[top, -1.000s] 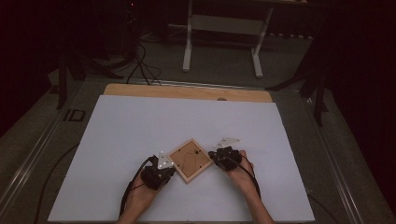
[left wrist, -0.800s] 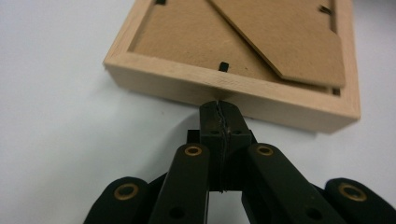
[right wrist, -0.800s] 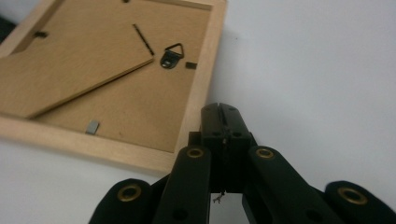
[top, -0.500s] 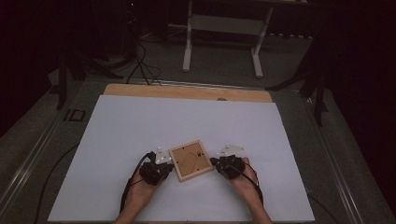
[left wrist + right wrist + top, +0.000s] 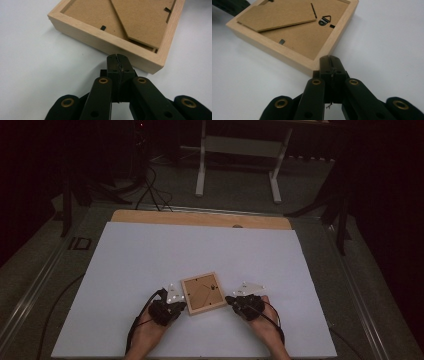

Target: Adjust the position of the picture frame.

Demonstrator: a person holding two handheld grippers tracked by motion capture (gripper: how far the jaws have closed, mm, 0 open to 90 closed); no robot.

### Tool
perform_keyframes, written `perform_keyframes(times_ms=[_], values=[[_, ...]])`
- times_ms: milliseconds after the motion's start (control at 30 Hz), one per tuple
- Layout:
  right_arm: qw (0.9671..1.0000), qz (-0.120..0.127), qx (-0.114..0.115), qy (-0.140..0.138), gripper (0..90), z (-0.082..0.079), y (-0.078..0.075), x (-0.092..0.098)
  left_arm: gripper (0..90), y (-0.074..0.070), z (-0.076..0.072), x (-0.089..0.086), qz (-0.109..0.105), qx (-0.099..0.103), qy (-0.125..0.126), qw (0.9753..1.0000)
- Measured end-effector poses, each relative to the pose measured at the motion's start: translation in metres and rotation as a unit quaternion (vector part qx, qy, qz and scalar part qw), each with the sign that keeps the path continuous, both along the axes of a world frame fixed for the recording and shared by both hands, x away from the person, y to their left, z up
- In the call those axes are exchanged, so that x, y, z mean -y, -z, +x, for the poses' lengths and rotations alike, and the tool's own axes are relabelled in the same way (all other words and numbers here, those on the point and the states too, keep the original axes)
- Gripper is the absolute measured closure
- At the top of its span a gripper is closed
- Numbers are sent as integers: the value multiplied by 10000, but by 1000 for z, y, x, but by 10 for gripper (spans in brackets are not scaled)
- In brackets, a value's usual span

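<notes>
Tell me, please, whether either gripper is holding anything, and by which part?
Nothing is held: both grippers, left and right, are shut empty, tips against the wooden frame's outer edges.

Small square wooden picture frame (image 5: 202, 293), face down, brown backing board w/ hanger up, lying flat near front edge of white worktop (image 5: 150, 255), turned slightly askew.

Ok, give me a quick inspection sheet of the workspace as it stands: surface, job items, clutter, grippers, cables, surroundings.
Surface: white sheet over a wooden table, flat and bare.
Job's things: picture frame, wooden, lying back side up near the front edge; brown backing board with a metal hanger.
Clutter: nothing seen.
Grippers: left gripper shut, tip at the frame's side; right gripper shut, tip at a frame corner; neither holds the frame.
Cables: one cable trails back from the left gripper; floor cables beyond the table.
Surroundings: dark room, white stand behind the table.
</notes>
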State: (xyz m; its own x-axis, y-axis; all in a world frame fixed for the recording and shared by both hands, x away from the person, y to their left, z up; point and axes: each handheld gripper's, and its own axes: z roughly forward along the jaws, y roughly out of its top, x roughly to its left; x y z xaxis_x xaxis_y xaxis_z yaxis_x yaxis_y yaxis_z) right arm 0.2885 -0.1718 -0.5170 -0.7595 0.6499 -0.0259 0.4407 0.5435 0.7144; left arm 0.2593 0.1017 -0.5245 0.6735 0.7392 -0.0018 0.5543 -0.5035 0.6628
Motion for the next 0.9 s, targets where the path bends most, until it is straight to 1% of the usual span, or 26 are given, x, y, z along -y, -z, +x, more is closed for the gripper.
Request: perform_keyframes(times_ms=[67,100,200,300,400,433,467,500,600,700,733,800,867,900], values=[[10000,-8,23,-14,900,-4,-1,-2,895,0,2,-3,-36,-40,-58,10000],[10000,-8,23,-14,900,-4,-1,-2,895,0,2,-3,-36,-40,-58,10000],[10000,31,21,-42,900,-6,-1,-5,896,1,6,-4,-33,-17,-197,9998],[10000,45,16,-59,900,-6,-1,-7,897,1,9,-5,-63,-25,-263,9996],[9999,141,-3,-52,900,-6,-1,-7,898,2,17,-5,-86,22,-351,9993],[9999,160,4,-53,900,-5,-2,-8,898,2,17,-5,-86,22,-351,9993],[9999,164,9,-53,900,-5,-2,-9,898,2,21,-5,-115,40,-408,9991],[9998,165,16,-52,900,-5,-2,-9,898,3,22,-6,-153,17,-439,9989],[9998,182,38,-33,900,-4,-1,-10,897,3,24,-7,-225,-4,-487,9986],[9998,171,59,-27,900,-3,-1,-10,897,3,23,-7,-210,-31,-472,9987],[9998,187,47,-16,900,-3,-1,-10,897,2,21,-7,-161,-52,-415,9990],[9998,173,20,-26,900,-4,-1,-10,896,1,18,-7,-142,-70,-346,9993],[9999,166,-12,-47,900,-6,-2,-9,896,1,13,-8,-164,-88,-287,9994],[9999,166,-12,-47,900,-6,-2,-9,896,1,13,-8,-164,-88,-287,9994]])
